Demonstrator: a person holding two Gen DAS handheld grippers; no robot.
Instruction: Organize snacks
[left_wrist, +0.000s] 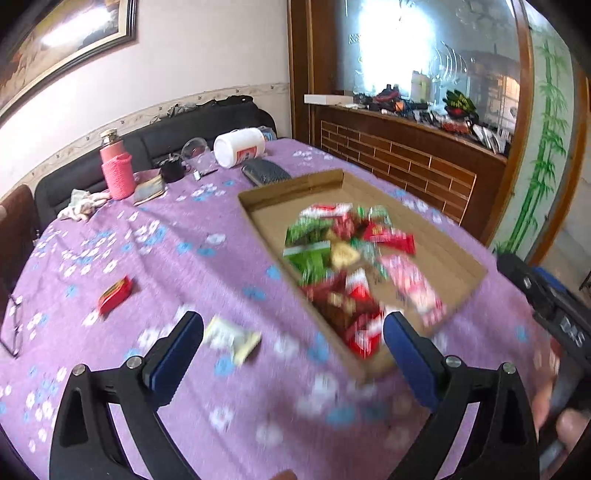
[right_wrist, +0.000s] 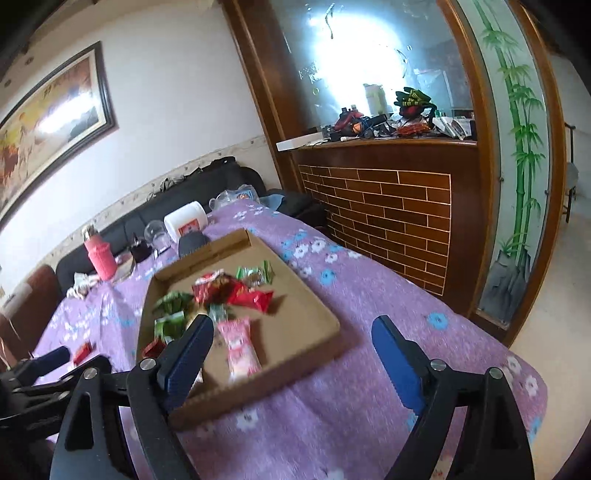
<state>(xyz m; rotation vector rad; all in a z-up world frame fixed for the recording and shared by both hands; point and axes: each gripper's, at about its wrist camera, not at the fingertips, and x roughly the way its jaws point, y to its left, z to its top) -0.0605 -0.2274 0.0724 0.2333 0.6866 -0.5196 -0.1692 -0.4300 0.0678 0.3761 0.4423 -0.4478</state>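
**Snacks in cardboard tray, two strays on cloth, both grippers empty**

Shallow cardboard tray (left_wrist: 458, 258) flat on purple floral tablecloth (left_wrist: 155, 258). Inside tray: loose heap of wrapped snacks (left_wrist: 332, 258), red, green, yellow; pink packet (right_wrist: 240, 347) lying nearest the right-hand side of the pile. Heap blurred in left wrist view; single wrappers not countable.

Outside tray, on cloth: small red packet (left_wrist: 115, 294) well to the left, apart from everything; pale yellow-white packet (left_wrist: 231, 338) just beside tray's near left edge, blurred.

Left gripper (left_wrist: 293, 350): jaws wide apart, nothing between pads, above cloth at tray's near corner. Pale packet seen just inside left finger, not touched as far as visible.

Right gripper (right_wrist: 291, 354): jaws wide apart, empty, over tray's near right part. Left finger overlapping tray contents in view; contact not determinable.

Far end of table: pink bottle (left_wrist: 116, 170), white tub on its side (left_wrist: 240, 146), clear cup (left_wrist: 195, 147), dark case (left_wrist: 266, 172), crumpled cloth (left_wrist: 83, 206).
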